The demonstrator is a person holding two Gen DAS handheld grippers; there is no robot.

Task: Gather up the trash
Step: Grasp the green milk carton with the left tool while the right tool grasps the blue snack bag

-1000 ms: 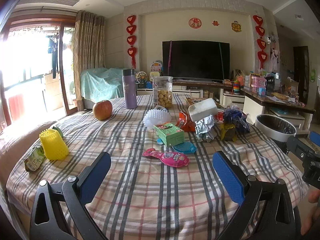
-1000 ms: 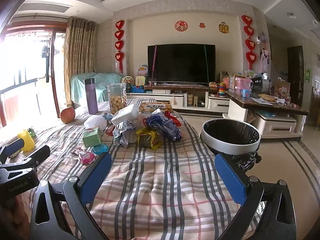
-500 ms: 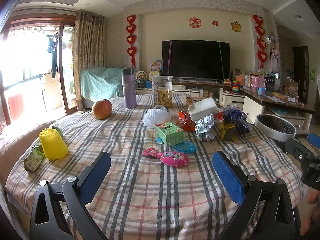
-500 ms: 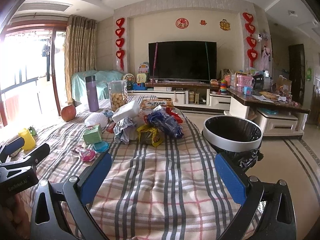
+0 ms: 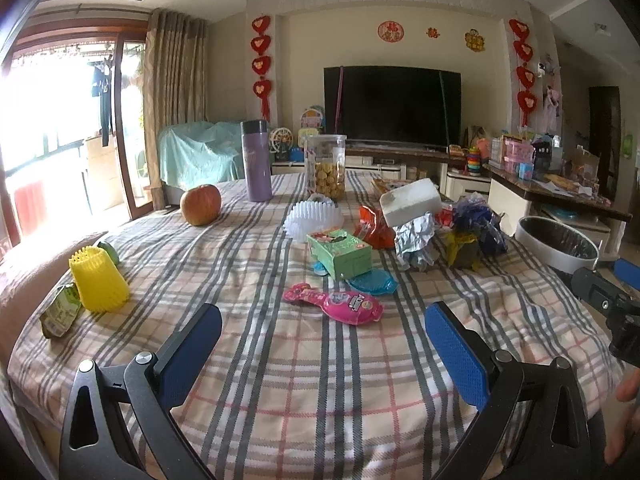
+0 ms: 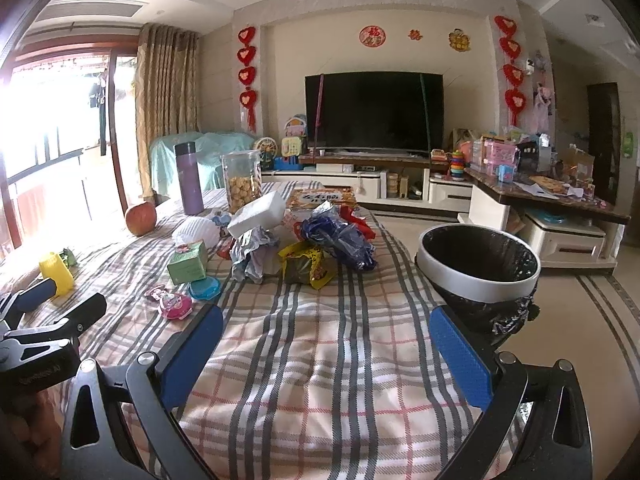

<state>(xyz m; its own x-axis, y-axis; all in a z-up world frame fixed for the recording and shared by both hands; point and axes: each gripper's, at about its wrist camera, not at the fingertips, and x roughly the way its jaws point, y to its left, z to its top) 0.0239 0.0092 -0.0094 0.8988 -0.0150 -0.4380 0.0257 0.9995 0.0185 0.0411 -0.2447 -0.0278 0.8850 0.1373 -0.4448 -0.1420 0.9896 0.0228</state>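
The fingers [image 5: 456,344] of the left gripper [image 5: 322,332] and of the right gripper [image 6: 326,334] are spread wide, holding nothing above the plaid tabletop [image 6: 312,360]. Wrappers [image 6: 320,248] lie heaped mid-table beside a green box [image 5: 340,254]; the lined bin [image 6: 478,260] stands just off the right edge.

Can't really read the print on the pink packet [image 5: 334,305] from my left cam, too small. My right tongs [image 5: 608,300] are chopped off by that frame's edge, and my fingers [image 5: 624,416] barely poke in. The bin [image 6: 478,276] bottom hides behind my blue pad [image 6: 460,356]. Balcony's totally blown out white.
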